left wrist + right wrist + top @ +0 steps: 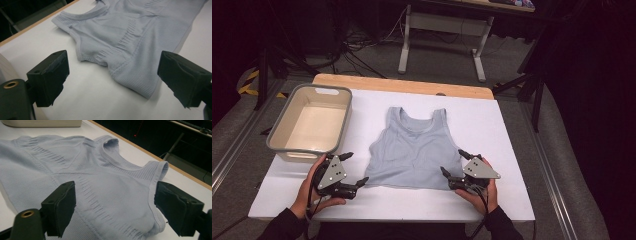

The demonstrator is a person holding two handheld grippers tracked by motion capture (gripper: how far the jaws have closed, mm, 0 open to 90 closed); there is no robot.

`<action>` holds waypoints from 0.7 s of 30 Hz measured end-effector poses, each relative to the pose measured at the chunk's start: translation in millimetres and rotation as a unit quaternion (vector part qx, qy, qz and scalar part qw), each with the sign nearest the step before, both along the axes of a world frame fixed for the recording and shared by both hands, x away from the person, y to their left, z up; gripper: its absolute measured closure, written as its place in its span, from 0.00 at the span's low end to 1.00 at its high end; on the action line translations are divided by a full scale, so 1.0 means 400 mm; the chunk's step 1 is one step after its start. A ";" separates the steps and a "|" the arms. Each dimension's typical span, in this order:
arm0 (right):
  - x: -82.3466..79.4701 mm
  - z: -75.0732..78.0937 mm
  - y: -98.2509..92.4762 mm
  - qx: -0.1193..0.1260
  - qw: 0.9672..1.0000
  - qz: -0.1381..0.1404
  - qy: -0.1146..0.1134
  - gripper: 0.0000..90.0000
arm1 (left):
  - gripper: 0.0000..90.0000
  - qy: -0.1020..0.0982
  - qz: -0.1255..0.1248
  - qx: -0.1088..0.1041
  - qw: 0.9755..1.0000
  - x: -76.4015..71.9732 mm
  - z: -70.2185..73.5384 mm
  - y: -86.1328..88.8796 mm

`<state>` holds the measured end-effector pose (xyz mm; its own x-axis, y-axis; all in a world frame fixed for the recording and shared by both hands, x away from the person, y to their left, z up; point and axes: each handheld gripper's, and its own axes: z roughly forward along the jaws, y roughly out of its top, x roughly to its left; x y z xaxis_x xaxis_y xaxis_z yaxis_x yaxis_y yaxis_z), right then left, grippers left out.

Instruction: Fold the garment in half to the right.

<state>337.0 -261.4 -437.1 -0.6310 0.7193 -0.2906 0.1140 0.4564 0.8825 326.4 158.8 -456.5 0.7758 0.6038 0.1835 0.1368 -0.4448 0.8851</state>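
- We have a light blue tank top [414,150] lying flat and face-up in the middle of the white desk [512,130], neck and straps pointing away from us, hem nearest our side. Spread out like this, every edge is easy to reach, which suits folding it or picking it up.
- Our left gripper [353,170] sits just off the top's lower left corner. Its jaws stand wide apart and hold nothing; in the left gripper view the hem corner [147,93] lies on the desk between and ahead of them, untouched.
- Our right gripper [453,163] mirrors it at the lower right corner. Its jaws are also spread wide with nothing gripped; in the right gripper view the fabric [110,192] runs on between them, with the side seam and armhole edge [155,182] close by the farther jaw, but the pads press on nothing.
- We judge this placement deliberate: one gripper per bottom corner lets both take the hem at once, so the cloth lifts evenly rather than bunching to one side.
- A grey plastic tub [310,122] stands empty to the left of the top, near the desk's left edge and well within reach of our left hand. It looks like the likely place for the garment to end up.
- We think the next move is closing each pair of jaws on its corner; the thin knit lies flat, so the lower jaw must slip under the edge.
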 end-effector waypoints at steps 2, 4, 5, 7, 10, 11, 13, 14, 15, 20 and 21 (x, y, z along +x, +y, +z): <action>0.002 0.000 0.002 -0.002 1.000 -0.006 0.001 0.22 | 0.14 0.001 -0.001 0.000 1.000 0.000 0.001 0.000; 0.006 0.002 0.003 0.007 1.000 -0.006 0.007 0.23 | 0.15 0.005 -0.001 0.004 1.000 0.000 0.000 -0.003; 0.008 0.004 0.004 0.013 1.000 -0.006 0.008 0.24 | 0.15 0.009 0.000 0.005 1.000 0.002 -0.001 -0.005; 0.011 0.007 0.007 0.018 1.000 -0.008 0.010 0.24 | 0.16 0.015 -0.001 0.002 1.000 0.003 -0.003 -0.009; 0.027 0.025 0.032 0.027 1.000 -0.002 0.013 0.28 | 0.16 0.024 -0.001 0.011 1.000 0.007 -0.004 -0.022; 0.032 0.029 0.041 0.029 0.999 0.004 0.015 0.28 | 0.17 0.031 -0.003 0.014 0.999 0.010 -0.006 -0.034; 0.041 0.036 0.058 0.027 0.999 0.013 0.014 0.29 | 0.17 0.035 -0.005 0.018 0.999 0.012 -0.006 -0.046; 0.049 0.040 0.071 0.025 0.999 0.017 0.017 0.30 | 0.17 0.039 -0.005 0.021 0.999 0.014 -0.008 -0.051; 0.057 0.043 0.081 0.025 0.999 0.019 0.021 0.30 | 0.17 0.042 -0.004 0.025 0.999 0.015 -0.008 -0.055; 0.101 0.064 0.140 0.032 0.998 0.039 0.036 0.34 | 0.20 0.069 0.001 0.042 0.997 0.032 -0.018 -0.076; 0.112 0.068 0.153 0.032 0.998 0.040 0.038 0.37 | 0.22 0.075 0.002 0.043 0.996 0.035 -0.019 -0.078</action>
